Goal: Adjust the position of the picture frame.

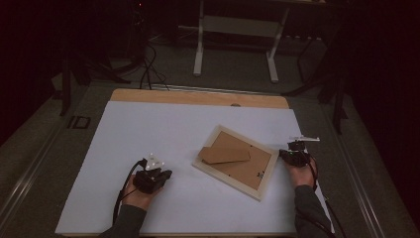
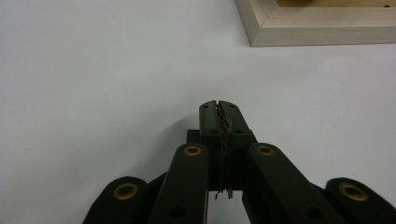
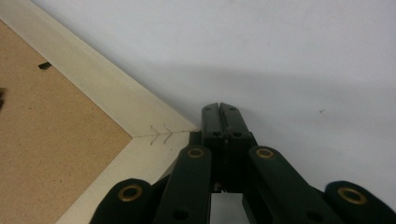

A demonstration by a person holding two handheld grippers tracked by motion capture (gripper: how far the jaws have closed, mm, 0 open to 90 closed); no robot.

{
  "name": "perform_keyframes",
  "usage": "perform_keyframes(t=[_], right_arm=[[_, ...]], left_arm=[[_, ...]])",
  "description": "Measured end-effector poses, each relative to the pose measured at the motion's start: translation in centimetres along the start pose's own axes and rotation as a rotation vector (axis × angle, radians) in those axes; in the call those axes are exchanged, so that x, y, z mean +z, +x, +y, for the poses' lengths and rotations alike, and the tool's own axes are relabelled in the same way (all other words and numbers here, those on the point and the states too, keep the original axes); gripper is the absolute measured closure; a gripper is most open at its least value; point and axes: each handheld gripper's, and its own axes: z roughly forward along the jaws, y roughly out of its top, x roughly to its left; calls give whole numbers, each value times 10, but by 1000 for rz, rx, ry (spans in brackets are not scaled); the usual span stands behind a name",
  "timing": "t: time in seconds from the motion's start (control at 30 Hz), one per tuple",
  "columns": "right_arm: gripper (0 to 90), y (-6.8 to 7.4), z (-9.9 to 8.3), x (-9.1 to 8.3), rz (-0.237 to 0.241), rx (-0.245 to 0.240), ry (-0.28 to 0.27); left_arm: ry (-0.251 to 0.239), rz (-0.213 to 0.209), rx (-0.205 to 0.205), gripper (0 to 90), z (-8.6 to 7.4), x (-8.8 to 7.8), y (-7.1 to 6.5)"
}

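Surface (image 1: 148, 134): white sheet over a wooden top, whose bare strip shows along the far edge.
Picture frame (image 1: 225, 174): lies face down on the surface, right of centre, turned at an angle; pale wood border around a brown backing board.
Stand flap (image 1: 224, 155): brown card piece lying flat on the backing, toward the frame's far-left part.
Left gripper (image 2: 219, 106): held in the person's left hand, low over bare white surface, near the frame's left corner but apart from it; jaws clenched together, nothing between them.
Right gripper (image 3: 219, 109): held in the person's right hand at the frame's right corner, tips just beside the mitred joint (image 3: 163, 133); jaws clenched, grasping nothing; contact with the frame cannot be told.
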Motion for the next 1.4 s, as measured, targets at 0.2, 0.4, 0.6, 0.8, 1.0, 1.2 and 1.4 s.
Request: perform_keyframes(t=[0.2, 0.4, 0.6, 0.8, 1.0, 1.2, 1.4], right_arm=[[900, 2, -1, 0, 5, -2, -3], [900, 3, -3, 0, 17, 7, -13], [900, 6, -5, -1, 24, 0, -16], [900, 10, -7, -2, 30, -8, -19], [900, 16, -8, -2, 32, -11, -19], [900, 21, -9, -2, 43, -20, -23], [900, 24, -11, -2, 53, -26, -23]], left_arm=[[-3, 5, -6, 898, 1, 2, -2], [-23, 13, 14, 899, 10, 5, -17], [-21, 14, 10, 899, 17, 12, -19], [8, 1, 16, 895, 21, 22, -20], [5, 0, 27, 895, 21, 27, -23], [18, -2, 34, 890, 21, 34, -26], [12, 1, 42, 888, 21, 35, -27]])
